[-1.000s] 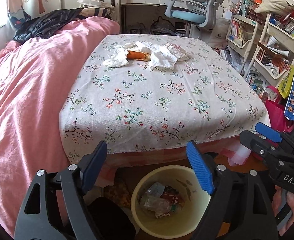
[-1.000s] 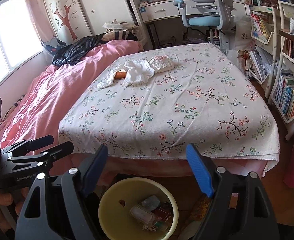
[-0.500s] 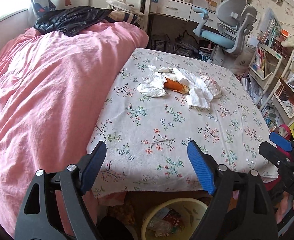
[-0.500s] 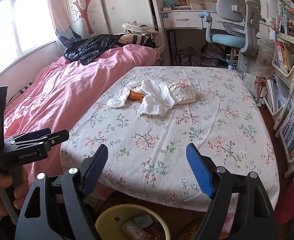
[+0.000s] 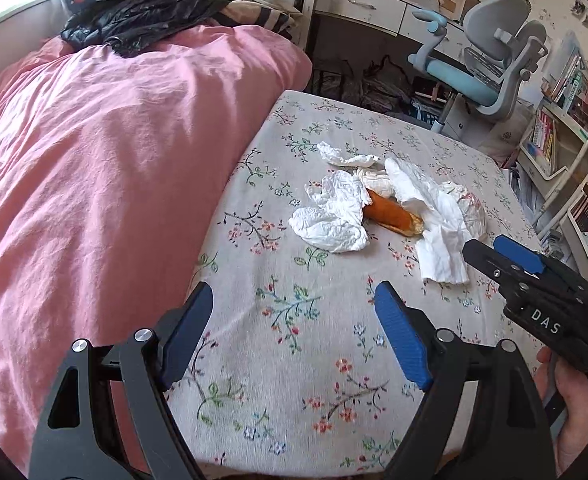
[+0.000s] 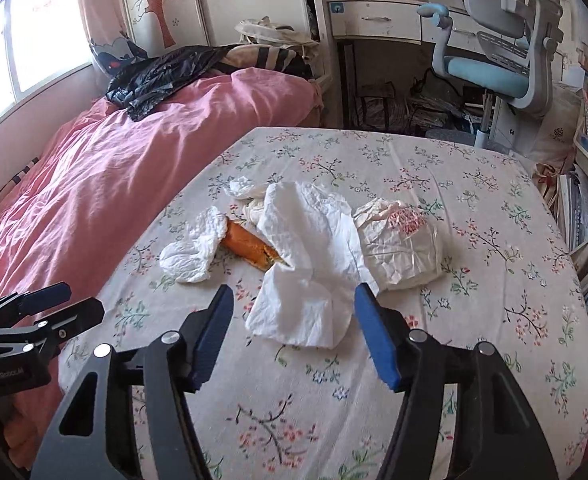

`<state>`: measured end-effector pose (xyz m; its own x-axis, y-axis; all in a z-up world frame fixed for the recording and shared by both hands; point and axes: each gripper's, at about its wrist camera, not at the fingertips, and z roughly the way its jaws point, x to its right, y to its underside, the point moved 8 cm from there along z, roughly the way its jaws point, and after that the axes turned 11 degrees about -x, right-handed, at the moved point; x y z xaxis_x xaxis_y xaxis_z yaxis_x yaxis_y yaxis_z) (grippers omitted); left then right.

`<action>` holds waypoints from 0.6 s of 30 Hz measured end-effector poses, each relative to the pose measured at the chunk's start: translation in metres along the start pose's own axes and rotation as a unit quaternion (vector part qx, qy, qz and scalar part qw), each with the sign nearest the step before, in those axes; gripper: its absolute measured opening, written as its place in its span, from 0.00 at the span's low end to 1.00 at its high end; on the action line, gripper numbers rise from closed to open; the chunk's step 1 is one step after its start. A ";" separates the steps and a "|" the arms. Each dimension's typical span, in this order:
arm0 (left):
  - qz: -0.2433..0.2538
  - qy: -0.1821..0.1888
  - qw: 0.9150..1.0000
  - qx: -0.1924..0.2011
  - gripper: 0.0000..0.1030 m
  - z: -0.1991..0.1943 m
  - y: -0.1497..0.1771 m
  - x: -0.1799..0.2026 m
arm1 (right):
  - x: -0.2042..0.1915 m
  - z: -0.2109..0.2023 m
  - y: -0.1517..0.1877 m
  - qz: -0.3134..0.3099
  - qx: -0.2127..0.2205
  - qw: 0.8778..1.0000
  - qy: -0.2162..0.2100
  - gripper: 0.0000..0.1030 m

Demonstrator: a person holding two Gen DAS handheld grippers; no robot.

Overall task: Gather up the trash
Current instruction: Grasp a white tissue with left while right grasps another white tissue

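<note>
A low table covered by a grey cloth printed with small flowers (image 6: 433,380) is set against a bed under a rumpled pink quilt (image 5: 94,184) on its left; the trash is gathered in one cluster on the far half of the cloth; a crumpled white paper tissue (image 6: 192,252) lies at the left of the cluster, an orange-brown bread roll (image 6: 250,248) lies just right of it with one end tucked under the tissue, a large creased white paper napkin (image 6: 305,268) covers the roll's other end and extends toward the near edge, and a crinkled white food wrapper with red print (image 6: 399,248) rests against the napkin's right side; a smaller twisted white tissue (image 5: 347,158) lies at the far side of the cluster. The right gripper (image 6: 294,332) is held above the near end of the napkin; its blue-padded jaws have just been closing, yet remain apart, with the napkin seen between them and no pad pressing on it. The left gripper (image 5: 292,338) is held over bare cloth nearer than the crumpled tissue; its jaws are spread wide with nothing between them. A grey and light-blue swivel chair (image 6: 505,52) stands beyond the table's far right corner.
</note>
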<state>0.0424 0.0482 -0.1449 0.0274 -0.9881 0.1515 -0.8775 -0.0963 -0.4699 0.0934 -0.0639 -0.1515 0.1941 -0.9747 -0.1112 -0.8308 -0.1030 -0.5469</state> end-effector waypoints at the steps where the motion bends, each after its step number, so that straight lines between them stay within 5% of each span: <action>1: 0.004 -0.001 1.000 -0.001 0.77 0.007 -0.006 0.003 | 0.004 0.006 -0.002 0.004 -0.004 1.000 0.000 0.54; 6: 0.026 -0.005 1.000 -0.006 0.77 0.041 -0.033 0.021 | 0.013 0.028 -0.012 0.010 -0.020 1.000 -0.013 0.46; 11: 0.038 -0.027 0.999 -0.021 0.77 0.076 -0.052 0.030 | 0.014 0.042 -0.013 0.007 -0.043 0.998 -0.045 0.12; 14: 0.041 -0.030 0.998 -0.028 0.75 0.085 -0.058 0.031 | 0.015 0.029 -0.013 0.013 -0.036 0.997 -0.070 0.05; 15: 0.043 -0.023 0.998 -0.027 0.69 0.085 -0.059 0.032 | 0.016 0.022 -0.014 0.016 -0.031 0.996 -0.079 0.05; 17: 0.046 -0.013 0.998 -0.031 0.31 0.084 -0.059 0.032 | 0.019 0.004 -0.016 0.025 -0.020 0.995 -0.097 0.04; 18: 0.043 0.004 0.998 -0.038 0.21 0.084 -0.057 0.033 | 0.020 -0.005 -0.017 0.031 -0.015 0.994 -0.106 0.04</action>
<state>0.1339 0.0113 -0.1861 -0.0535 -0.9914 0.1194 -0.9104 -0.0007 -0.4138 0.1085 -0.0831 -0.1402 0.2446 -0.9159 -0.3183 -0.8588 -0.0523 -0.5096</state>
